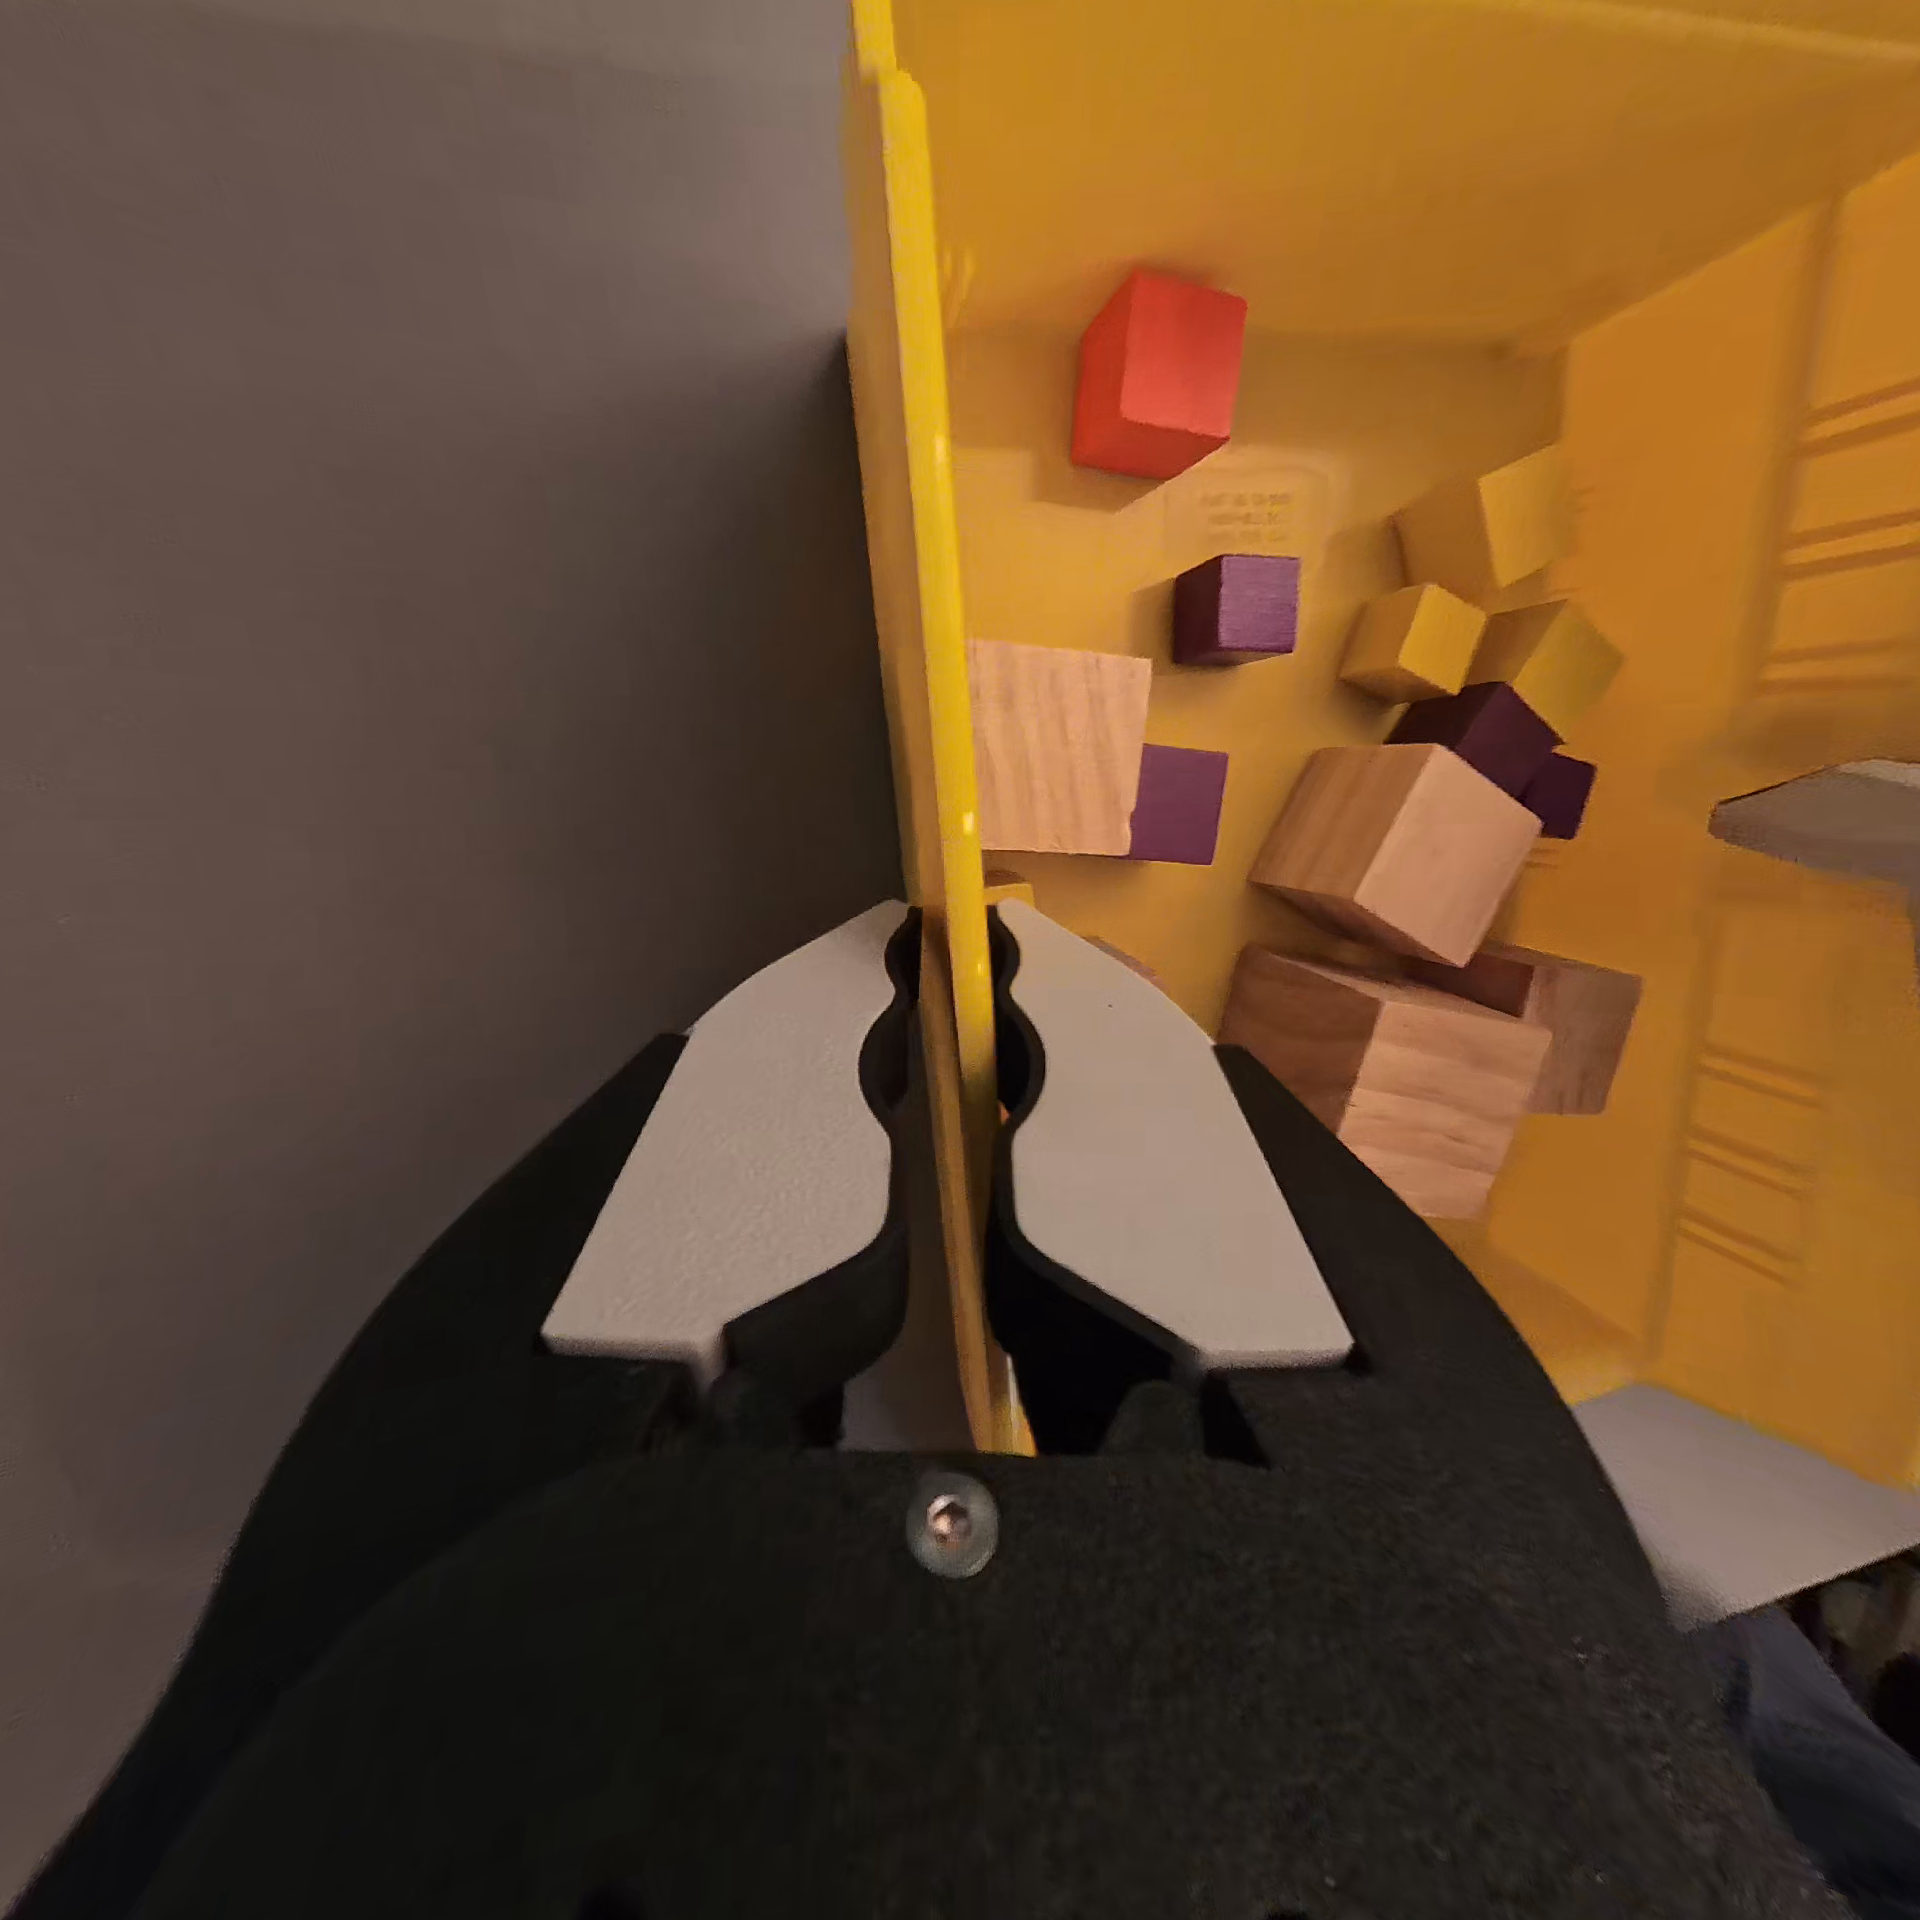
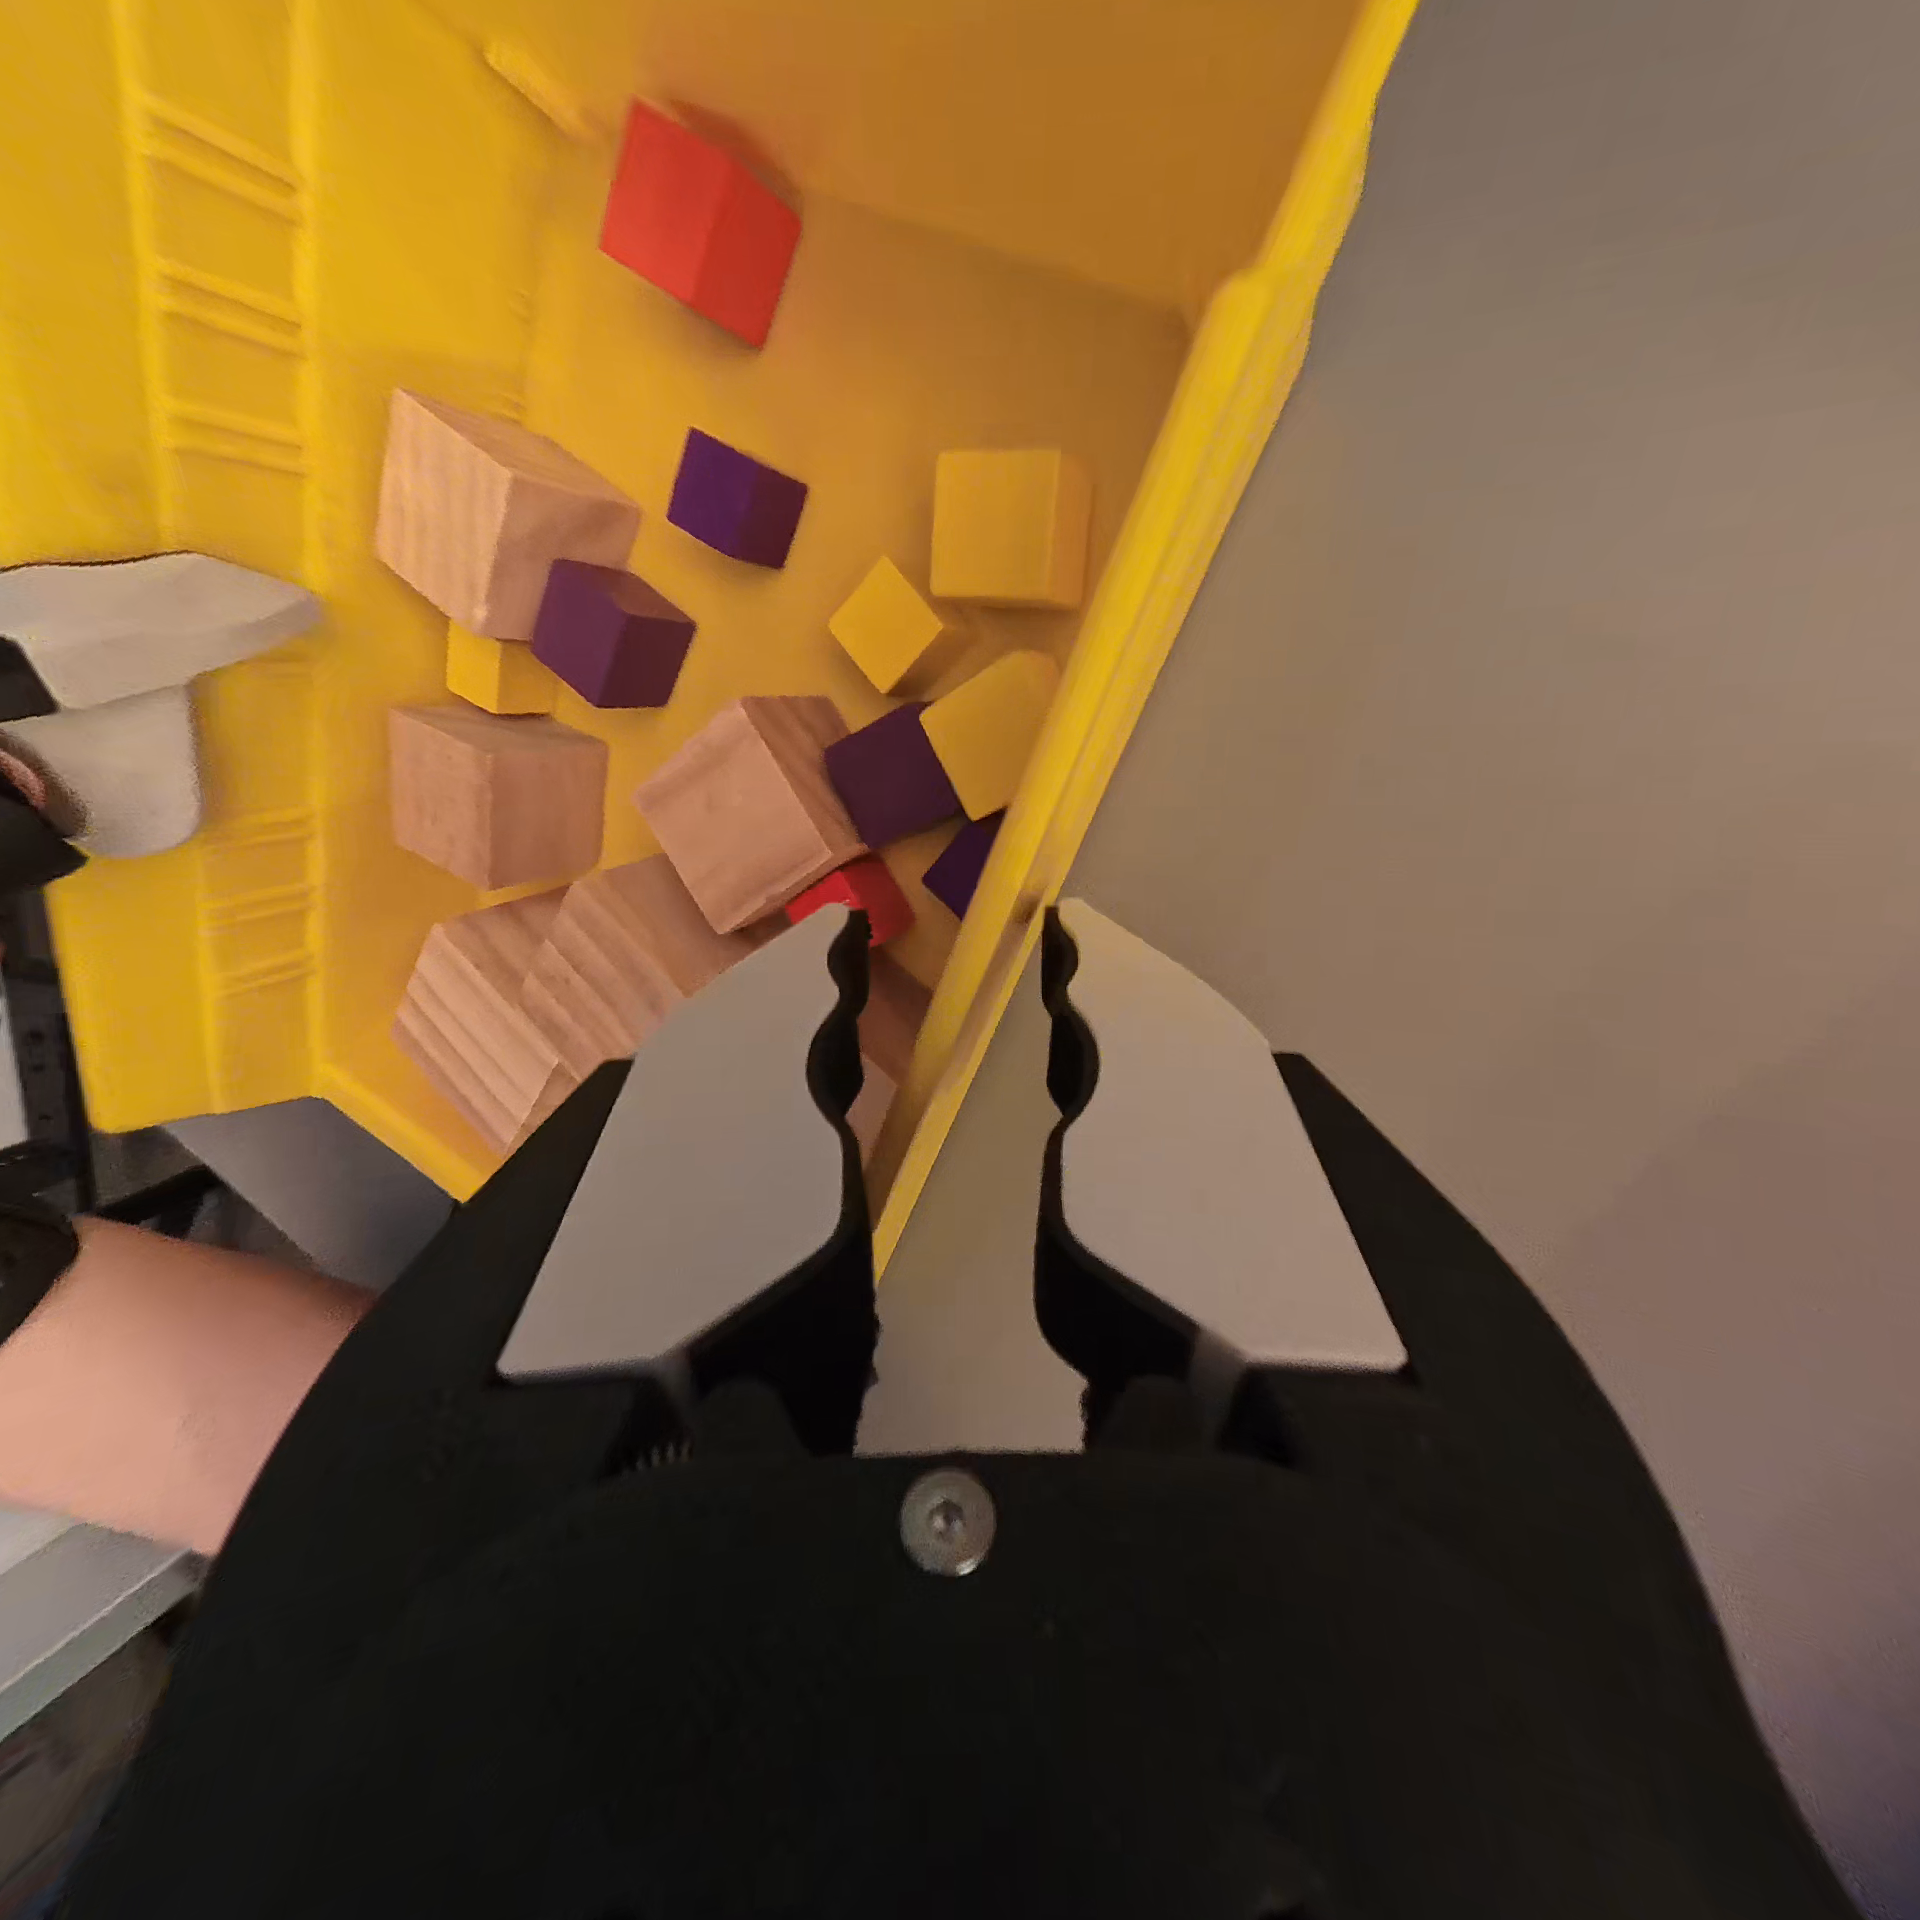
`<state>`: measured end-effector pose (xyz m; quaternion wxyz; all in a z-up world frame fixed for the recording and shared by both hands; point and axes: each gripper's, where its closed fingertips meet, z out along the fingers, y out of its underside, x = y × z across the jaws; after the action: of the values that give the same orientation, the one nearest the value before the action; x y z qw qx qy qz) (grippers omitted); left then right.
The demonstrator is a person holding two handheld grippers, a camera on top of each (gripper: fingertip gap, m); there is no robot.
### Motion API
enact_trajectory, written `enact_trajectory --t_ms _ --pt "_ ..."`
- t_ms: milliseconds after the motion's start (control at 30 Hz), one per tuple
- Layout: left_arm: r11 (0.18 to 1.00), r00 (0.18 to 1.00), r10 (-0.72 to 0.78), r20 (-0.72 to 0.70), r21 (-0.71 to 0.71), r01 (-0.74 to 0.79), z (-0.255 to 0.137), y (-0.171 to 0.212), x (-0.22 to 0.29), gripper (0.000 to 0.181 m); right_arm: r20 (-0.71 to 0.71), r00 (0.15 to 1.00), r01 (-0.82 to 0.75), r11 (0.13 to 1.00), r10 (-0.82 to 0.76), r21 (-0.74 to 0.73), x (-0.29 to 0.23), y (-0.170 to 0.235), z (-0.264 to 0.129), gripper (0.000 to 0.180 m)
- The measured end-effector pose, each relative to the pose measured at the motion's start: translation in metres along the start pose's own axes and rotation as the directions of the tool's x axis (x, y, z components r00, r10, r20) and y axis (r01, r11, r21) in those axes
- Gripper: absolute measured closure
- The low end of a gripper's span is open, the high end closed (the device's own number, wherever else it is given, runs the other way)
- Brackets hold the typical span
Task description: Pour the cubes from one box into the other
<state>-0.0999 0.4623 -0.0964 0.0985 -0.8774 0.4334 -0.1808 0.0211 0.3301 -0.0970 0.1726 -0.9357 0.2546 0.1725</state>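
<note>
Nearest the lens, the left gripper (image 1: 956, 914) is clenched on the yellow box's side wall (image 1: 940, 727), both pale fingers pressed flat against the thin plastic edge. The right gripper (image 2: 945, 914) straddles the opposite wall (image 2: 1143, 727); its jaws stand a little apart, the wall runs between them, touching the outer finger (image 2: 1174, 1143), with a gap at the inner one. Whether it truly pinches, I cannot tell.

Just past the fingertips, inside the yellow box (image 2: 935, 260), sit the cubes. A small red cube (image 2: 847, 899) lies closest to the right gripper's tip, against a cluster of plain wooden cubes (image 2: 748, 810). Purple cubes (image 2: 613, 634) and yellow cubes (image 2: 1008, 525) are scattered further in. Farthest in, alone near the back wall, is a large red cube (image 2: 701, 223).

The cubes bunch toward the near side and some look blurred, so the box appears tilted and lifted, held at both walls.

Beyond the box on either side: only a plain grey surface (image 1: 416, 623). A bare forearm (image 2: 156, 1382) shows beside the box in the right wrist view. The receiving box is not in view.

Judgement: the pour is in hand, cubes all still inside. Next move calls for more tilt over the other box, both grips firm so the thin walls do not slip.
</note>
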Motion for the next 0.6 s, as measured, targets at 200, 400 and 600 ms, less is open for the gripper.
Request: enact_trajectory --t_ms 200,400,600 --pt "0.999 1.000 0.015 0.021 -0.046 -0.014 0.008 0.003 -0.002 0.173 -0.030 0.997 -0.074 0.995 0.072 -0.061 0.001 0.011 0.016 0.154" --pt "0.996 0.994 0.056 0.091 -0.071 -0.049 0.007 0.004 -0.003 0.176 -0.064 0.997 -0.040 0.995 0.034 -0.094 0.003 0.013 0.015 0.159" --pt "0.992 0.994 0.063 0.094 -0.111 -0.053 0.013 0.005 0.020 0.176 -0.180 0.984 -0.013 0.987 -0.017 -0.163 0.028 0.015 0.005 0.167"
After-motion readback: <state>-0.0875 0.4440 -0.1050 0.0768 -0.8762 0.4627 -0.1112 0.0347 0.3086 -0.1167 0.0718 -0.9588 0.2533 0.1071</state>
